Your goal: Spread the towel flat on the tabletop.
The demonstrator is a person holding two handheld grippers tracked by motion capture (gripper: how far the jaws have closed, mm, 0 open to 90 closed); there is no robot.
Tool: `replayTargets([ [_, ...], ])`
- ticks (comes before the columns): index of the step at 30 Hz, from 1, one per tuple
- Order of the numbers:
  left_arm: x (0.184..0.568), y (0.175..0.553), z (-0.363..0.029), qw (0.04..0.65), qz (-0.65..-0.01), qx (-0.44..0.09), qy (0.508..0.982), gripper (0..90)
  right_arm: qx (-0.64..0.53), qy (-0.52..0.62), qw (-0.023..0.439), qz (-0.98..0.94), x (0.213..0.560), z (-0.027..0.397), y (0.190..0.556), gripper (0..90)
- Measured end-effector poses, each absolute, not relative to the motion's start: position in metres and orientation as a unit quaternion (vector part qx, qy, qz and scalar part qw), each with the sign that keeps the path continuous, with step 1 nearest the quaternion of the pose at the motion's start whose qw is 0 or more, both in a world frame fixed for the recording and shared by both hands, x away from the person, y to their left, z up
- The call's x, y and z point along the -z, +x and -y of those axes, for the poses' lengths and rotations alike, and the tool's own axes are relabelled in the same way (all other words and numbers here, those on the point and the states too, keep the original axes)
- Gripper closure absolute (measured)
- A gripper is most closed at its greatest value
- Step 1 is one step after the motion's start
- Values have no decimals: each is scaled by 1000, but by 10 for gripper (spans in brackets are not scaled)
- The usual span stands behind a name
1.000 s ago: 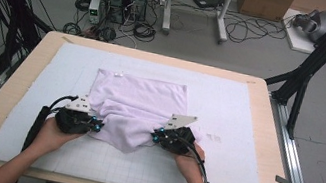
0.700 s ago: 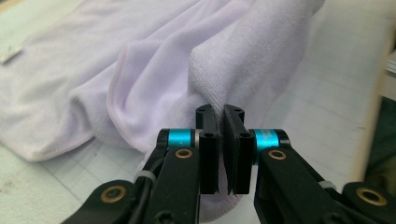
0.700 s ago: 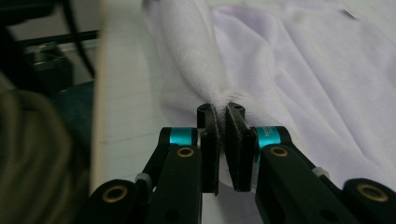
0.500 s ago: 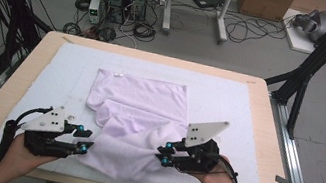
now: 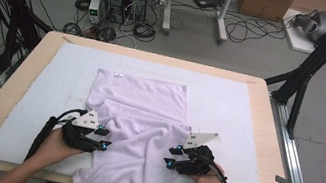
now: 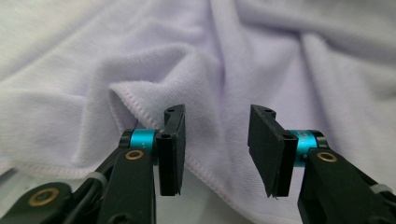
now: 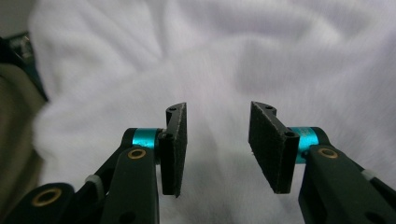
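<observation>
A: What is lying on the surface (image 5: 253,112)?

B: A pale lilac towel (image 5: 138,117) is lying on the white mat (image 5: 38,95) that is covering the wooden top. Its far part is resting flat and roughly square, with a straight far edge. Its near part is lying bunched in soft folds, and its near end is reaching the near edge of the surface between the person's forearms.

A: How is the cloth appearing up close?

B: In the left gripper view, the towel (image 6: 261,60) is showing a fine looped weave, deep rounded creases and a stitched hem that is curling round just behind the left-hand jaw. In the right gripper view, the towel (image 7: 280,51) is looking paler and blurred, with broad shallow folds.

A: Where are the grippers sitting?

B: The left gripper (image 5: 103,139) is sitting at the left side of the bunched part, and the right gripper (image 5: 170,157) at its right side, each pointing inward at the cloth.

A: What are the jaws doing?

B: The left gripper's (image 6: 215,149) jaws are standing partly apart, having just been opening, and are gripping nothing; the cloth is lying beyond the gap. The right gripper's (image 7: 217,144) jaws are likewise partly apart, having just been opening, with no cloth pinched between them.
</observation>
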State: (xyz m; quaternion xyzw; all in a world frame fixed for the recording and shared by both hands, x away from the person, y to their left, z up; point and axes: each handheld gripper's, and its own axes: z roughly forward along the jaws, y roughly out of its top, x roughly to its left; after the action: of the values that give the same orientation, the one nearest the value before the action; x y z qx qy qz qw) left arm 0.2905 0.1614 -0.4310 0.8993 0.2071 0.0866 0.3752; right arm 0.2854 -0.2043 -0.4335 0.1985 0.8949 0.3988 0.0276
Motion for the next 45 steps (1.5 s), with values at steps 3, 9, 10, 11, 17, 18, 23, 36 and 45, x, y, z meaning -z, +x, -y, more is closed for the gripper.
replayTargets([
  [3, 438, 292, -160, 379, -201, -80, 900, 735, -384, 192, 44, -902, 443, 200, 282, 655],
  [9, 435, 280, -169, 378, -202, -80, 900, 856, -388, 177, 39, -904, 443, 197, 279, 873],
  [10, 433, 276, -172, 381, -202, -81, 899, 858, -389, 174, 31, -904, 442, 196, 278, 875],
  [11, 431, 271, -176, 381, -201, -83, 899, 860, -390, 172, 27, -904, 442, 195, 276, 876],
  [17, 417, 232, -201, 391, -205, -100, 892, 867, -412, 140, 14, -900, 431, 191, 256, 879],
  [18, 415, 228, -204, 390, -202, -99, 893, 866, -416, 136, 10, -899, 428, 191, 251, 879],
  [23, 403, 210, -215, 423, -199, -98, 878, 754, -457, 113, -5, -882, 406, 198, 227, 840],
  [36, 439, 266, -189, 378, -222, -81, 895, 638, -390, 183, 44, -901, 436, 206, 270, 635],
  [45, 434, 258, -204, 380, -227, -88, 893, 875, -391, 162, 19, -906, 443, 199, 263, 877],
])
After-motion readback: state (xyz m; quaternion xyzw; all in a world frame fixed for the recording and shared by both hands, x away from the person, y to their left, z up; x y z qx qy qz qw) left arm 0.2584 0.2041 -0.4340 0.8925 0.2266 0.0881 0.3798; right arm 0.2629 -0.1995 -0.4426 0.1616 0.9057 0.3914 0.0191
